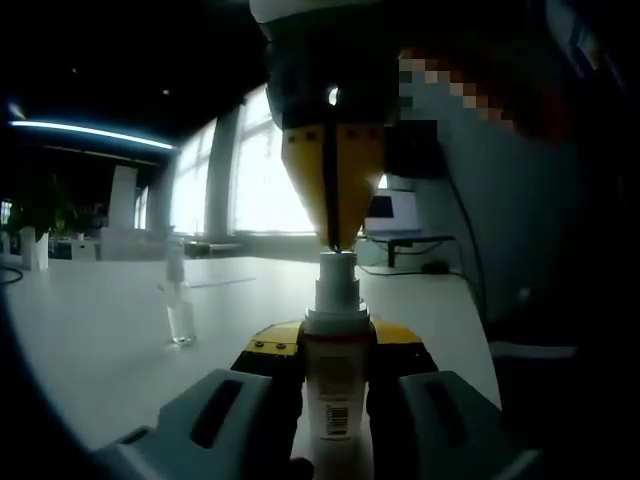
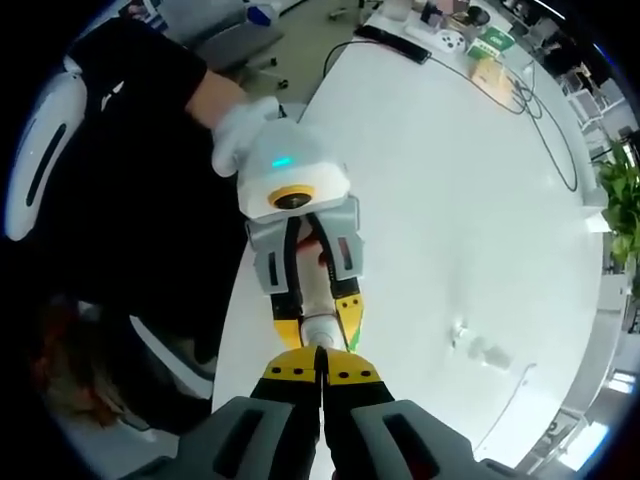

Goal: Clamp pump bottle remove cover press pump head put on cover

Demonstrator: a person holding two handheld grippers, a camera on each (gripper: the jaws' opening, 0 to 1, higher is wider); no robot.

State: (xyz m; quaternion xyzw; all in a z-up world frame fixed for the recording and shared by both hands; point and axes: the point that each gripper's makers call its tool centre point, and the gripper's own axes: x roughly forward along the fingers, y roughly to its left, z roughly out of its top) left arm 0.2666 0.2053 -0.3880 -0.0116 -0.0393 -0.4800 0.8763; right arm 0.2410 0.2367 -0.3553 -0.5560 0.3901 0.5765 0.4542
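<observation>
A white pump bottle with a label stands upright, and my left gripper is shut on its body just below the collar. My right gripper comes down from above with its yellow jaws shut, the tips touching the top of the pump head. In the right gripper view, the right gripper is shut directly over the pump head, with the left gripper clamped around the bottle. The clear cover stands on the white table, apart from the bottle; it shows as the clear cover on the table.
A person's gloved hand holds the left gripper at the table's edge. A monitor and cables sit at the far end with a green box. A plant stands beyond the table.
</observation>
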